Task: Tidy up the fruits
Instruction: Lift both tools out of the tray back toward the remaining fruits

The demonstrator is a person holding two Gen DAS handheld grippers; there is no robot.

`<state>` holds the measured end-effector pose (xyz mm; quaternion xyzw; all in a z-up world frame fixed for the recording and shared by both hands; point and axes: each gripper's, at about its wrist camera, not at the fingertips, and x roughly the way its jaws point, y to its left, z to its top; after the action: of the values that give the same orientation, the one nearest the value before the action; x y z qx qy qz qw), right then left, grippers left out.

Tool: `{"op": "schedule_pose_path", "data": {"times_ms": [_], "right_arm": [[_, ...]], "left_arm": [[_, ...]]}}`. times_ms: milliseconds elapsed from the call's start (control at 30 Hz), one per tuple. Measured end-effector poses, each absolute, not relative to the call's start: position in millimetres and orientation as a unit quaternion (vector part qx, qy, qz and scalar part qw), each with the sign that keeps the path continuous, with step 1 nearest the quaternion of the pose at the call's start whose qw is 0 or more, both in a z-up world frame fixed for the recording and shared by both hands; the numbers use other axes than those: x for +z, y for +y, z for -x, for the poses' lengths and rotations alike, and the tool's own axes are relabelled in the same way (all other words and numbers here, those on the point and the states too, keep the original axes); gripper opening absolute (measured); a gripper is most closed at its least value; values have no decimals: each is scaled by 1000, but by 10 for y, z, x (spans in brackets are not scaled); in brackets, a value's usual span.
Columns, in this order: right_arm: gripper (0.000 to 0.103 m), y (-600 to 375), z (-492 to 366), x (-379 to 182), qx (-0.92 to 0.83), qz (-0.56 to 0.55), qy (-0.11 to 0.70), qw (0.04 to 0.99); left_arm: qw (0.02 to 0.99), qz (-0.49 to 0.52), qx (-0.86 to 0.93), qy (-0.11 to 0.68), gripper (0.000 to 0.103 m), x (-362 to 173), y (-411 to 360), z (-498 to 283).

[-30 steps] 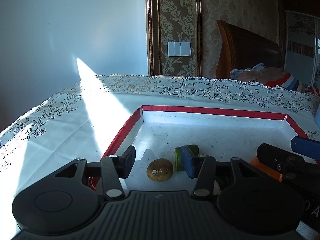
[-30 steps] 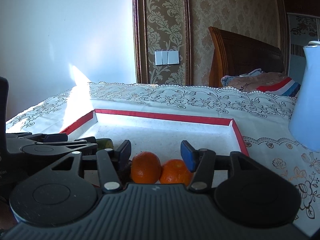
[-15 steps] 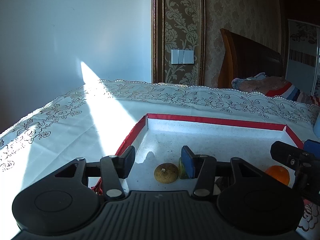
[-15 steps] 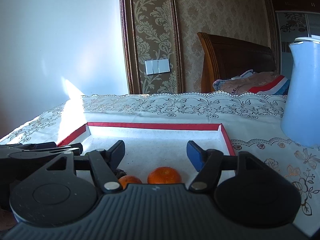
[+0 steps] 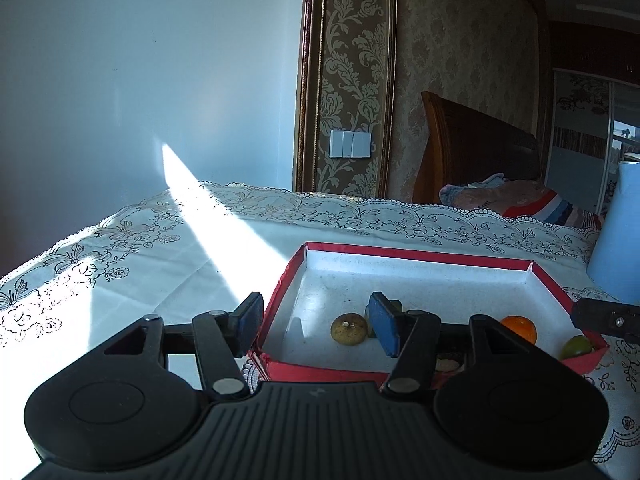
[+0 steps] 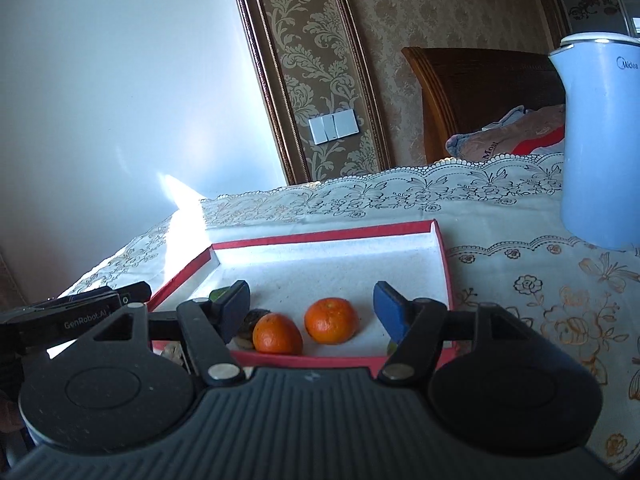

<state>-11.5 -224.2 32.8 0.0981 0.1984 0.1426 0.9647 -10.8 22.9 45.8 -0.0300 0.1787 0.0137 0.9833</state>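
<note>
Two tongs, both mine, hang with jaws apart and nothing between them at the near edge of a shallow red-walled tray (image 5: 280, 280) with a speckled white floor. My left gripper (image 5: 318, 324) straddles the tray's left wall, one blue pad outside it, one inside. My right gripper (image 6: 312, 307) frames two glossy round tangerines (image 6: 330, 320), which lie just beside each other near the tray's near wall.

Partly hidden: a green fruit (image 5: 396, 305) sits behind my left gripper's inner pad, only its rim showing; a dull, rough brownish fruit (image 5: 349, 329) lies just left of it. A dark lump (image 6: 252, 322) behind my right gripper's left finger is too shadowed to name. In the left wrist view, a yellow-green fruit (image 5: 577, 346) peeks over the tray's near right corner, cut by the wall, with one tangerine just left of it.

A smooth pale-blue kettle (image 6: 600, 140) stands on the embroidered lace tablecloth (image 6: 540, 280), right of the tray, cropped by the frame edge.
</note>
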Motion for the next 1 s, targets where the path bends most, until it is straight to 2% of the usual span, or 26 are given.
{"op": "schedule_pose_path", "data": {"times_ms": [167, 567, 700, 800, 967, 1000], "right_arm": [[67, -2162, 191, 114, 153, -84, 238, 955], [66, -1850, 146, 76, 162, -46, 259, 951], [63, -1711, 87, 68, 166, -27, 268, 949], [52, -1632, 40, 57, 160, -15, 278, 947], [51, -1565, -31, 32, 151, -6, 291, 945], [47, -1567, -43, 28, 150, -7, 293, 944]], "left_arm": [[983, 19, -1, 180, 61, 383, 304, 344], [976, 25, -25, 215, 61, 170, 389, 492], [973, 21, -35, 225, 61, 137, 371, 502], [972, 25, -39, 231, 61, 114, 386, 505], [971, 20, -58, 232, 61, 90, 382, 533], [971, 18, -61, 231, 61, 88, 374, 538]]}}
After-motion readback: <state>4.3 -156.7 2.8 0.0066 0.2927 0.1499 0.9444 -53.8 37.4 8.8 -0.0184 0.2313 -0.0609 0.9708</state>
